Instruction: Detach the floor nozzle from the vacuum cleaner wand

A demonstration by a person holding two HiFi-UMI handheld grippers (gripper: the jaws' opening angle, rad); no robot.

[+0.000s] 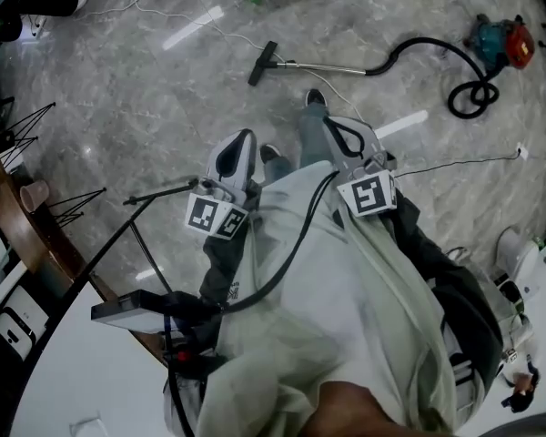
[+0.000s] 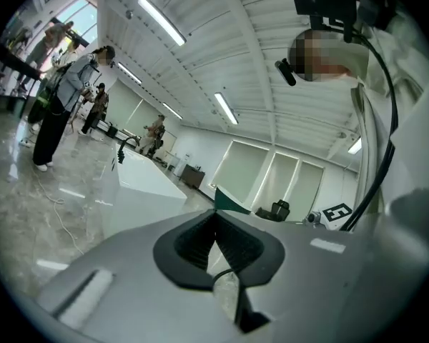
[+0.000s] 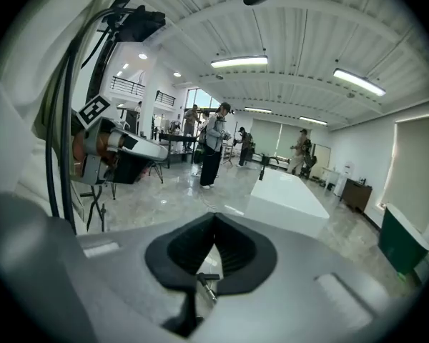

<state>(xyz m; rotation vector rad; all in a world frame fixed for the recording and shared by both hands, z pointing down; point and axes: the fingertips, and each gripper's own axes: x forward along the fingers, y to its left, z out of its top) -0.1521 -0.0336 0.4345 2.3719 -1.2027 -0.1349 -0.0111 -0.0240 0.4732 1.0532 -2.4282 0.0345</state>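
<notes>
Head view looks down past the person's pale jacket to a grey marble floor (image 1: 146, 107), where the vacuum cleaner lies well ahead of the feet. Its black floor nozzle (image 1: 262, 63) sits at the end of the metal wand (image 1: 323, 66). The wand runs right into a black hose (image 1: 419, 45), which loops round to the teal and red vacuum body (image 1: 500, 42). The nozzle looks joined to the wand, so the task proper has not begun. The joint is too small here to say how it locks, so that reading is only probable.

Both tools are held close to the person's body, well apart from the vacuum. The left gripper (image 1: 244, 137) has its jaws pressed together with nothing between them, and its own view shows only the room and ceiling beyond the closed tips (image 2: 216, 214). The right gripper (image 1: 335, 124) is the same, closed on nothing, with open floor and distant people past its tips (image 3: 214, 219). A thin white cord (image 1: 193, 21) trails across the floor near the nozzle.

Everything is left to do, as I judge it: get down to the floor, open the jaws, hold the wand with one tool, grip the nozzle neck with the other, and pull them apart.
</notes>
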